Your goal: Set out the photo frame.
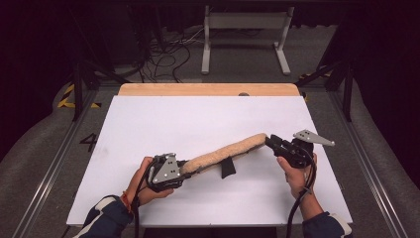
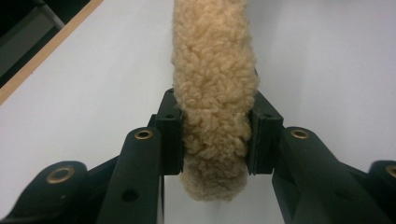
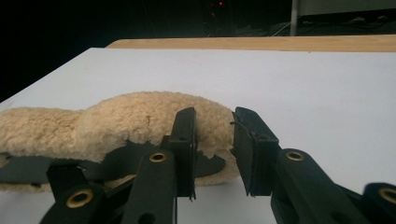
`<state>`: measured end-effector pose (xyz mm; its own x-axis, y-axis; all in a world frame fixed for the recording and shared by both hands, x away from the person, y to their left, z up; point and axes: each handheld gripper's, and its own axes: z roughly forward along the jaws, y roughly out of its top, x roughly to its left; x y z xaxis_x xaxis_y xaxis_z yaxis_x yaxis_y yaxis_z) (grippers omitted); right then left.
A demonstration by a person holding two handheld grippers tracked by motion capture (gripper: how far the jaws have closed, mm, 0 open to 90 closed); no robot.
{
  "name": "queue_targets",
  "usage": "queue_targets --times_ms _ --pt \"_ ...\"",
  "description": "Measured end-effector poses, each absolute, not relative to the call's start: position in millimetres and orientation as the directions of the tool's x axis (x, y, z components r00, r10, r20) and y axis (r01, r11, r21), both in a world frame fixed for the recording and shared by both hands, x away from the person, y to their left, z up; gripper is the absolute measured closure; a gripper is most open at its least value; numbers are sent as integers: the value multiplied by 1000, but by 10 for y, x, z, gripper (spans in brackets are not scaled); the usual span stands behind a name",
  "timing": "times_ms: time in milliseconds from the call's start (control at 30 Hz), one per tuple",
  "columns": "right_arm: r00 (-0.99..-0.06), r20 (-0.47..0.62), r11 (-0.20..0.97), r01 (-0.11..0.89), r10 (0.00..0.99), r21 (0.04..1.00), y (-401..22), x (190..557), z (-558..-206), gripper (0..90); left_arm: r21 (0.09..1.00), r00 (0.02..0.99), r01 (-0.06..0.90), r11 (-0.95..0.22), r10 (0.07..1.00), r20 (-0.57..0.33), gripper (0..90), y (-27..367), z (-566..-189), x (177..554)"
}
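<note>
A long tan fleece pad (image 1: 225, 151) with a black strap (image 1: 228, 167) under its middle is held slanting just over the white tabletop (image 1: 198, 119). My left gripper (image 1: 184, 168) is shut on its near-left end; in the left gripper view both pads (image 2: 170, 135) press into the fleece (image 2: 215, 70), which runs away from the camera. My right gripper (image 1: 270, 141) is shut on the far-right end. The right gripper view shows the fleece tip (image 3: 140, 116) squeezed between my right gripper's (image 3: 215, 144) jaws, with black backing (image 3: 116, 161) along the underside.
The white board lies on a wooden table whose far edge (image 1: 208, 89) shows as a bare strip. Beyond it stand a white metal frame (image 1: 245, 22) and loose cables (image 1: 168, 54) on the floor. Dark rails run along both sides of the table.
</note>
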<state>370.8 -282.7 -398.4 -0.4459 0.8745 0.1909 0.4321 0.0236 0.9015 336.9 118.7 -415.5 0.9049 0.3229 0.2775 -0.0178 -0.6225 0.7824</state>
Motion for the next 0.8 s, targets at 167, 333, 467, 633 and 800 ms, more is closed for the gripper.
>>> queue_targets --times_ms 167,333,467,633,800 --pt "-438 180 30 431 881 902 -2820 3748 -3989 694 779 909 -36 -626 303 286 651 1150 -4155 3336" --pt "-432 167 39 429 886 903 -2807 3778 -3987 692 774 911 -51 -631 288 294 650 1113 -4154 3300" --pt "-425 181 31 446 887 894 -2800 3838 -3992 691 773 913 -56 -632 281 296 646 1077 -4155 3269" --pt "-416 208 17 476 885 879 -2793 3927 -3976 672 759 908 -89 -645 260 328 636 1030 -4152 3232" --pt "-415 200 27 481 888 876 -2805 3913 -3966 634 761 909 -90 -643 259 326 627 1029 -4153 3221"
